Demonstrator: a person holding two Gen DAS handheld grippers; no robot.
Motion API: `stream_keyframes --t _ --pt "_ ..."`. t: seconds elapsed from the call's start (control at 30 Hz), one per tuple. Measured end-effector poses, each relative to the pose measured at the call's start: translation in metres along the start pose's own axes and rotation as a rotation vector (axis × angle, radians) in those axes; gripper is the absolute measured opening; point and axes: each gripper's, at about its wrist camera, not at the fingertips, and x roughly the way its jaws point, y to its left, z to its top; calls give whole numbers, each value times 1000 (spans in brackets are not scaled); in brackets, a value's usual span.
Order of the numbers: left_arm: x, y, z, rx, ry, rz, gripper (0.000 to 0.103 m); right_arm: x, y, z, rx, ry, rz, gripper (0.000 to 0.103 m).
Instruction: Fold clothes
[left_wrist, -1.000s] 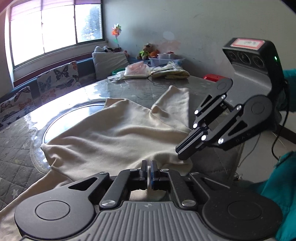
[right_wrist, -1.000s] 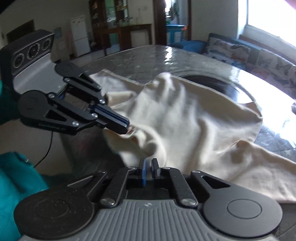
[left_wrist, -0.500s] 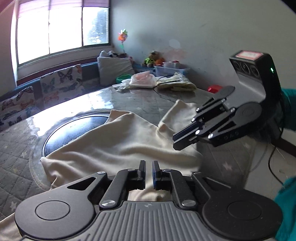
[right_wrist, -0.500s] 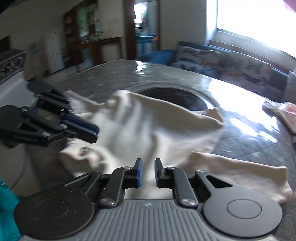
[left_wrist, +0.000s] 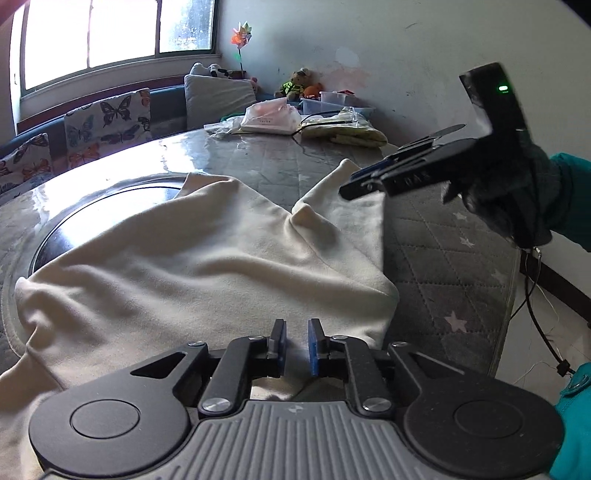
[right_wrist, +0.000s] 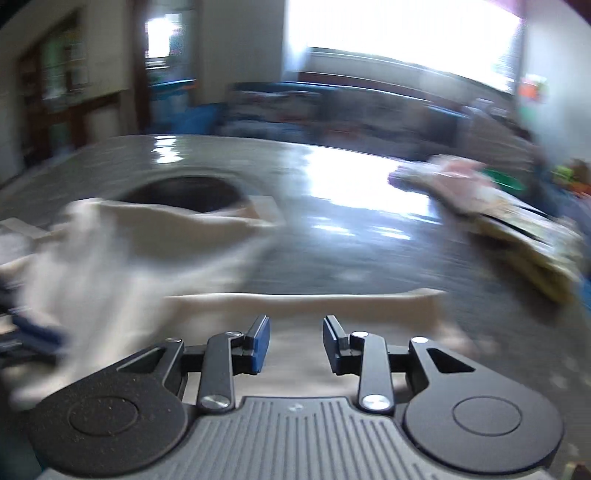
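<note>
While jaws are parting: both grippers are letting go, nothing pinched between either pair.
left gripper (left_wrist: 295, 345): opening, released, hovering over the garment's near edge.
right gripper (right_wrist: 295, 343): opening wider, empty, swinging fast over the garment's sleeve side; view is blurring.
garment (left_wrist: 207, 258): cream top, lying part-folded on the table (left_wrist: 443, 251), near the table's front edge, partly covering the dark round inset (left_wrist: 62, 236).
risk 1: fold is looking loose and humped, likely springing back.
risk 2: near edge is sitting by the table's rim, could be sliding off.
risk 3: fast right hand may be snagging cloth, or regrasping badly.
</note>
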Motion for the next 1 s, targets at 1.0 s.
stream_keyframes --t 1.0 --pt "-1 -1 4 3 4 15 35 32 -76 2 140 40 -196 27"
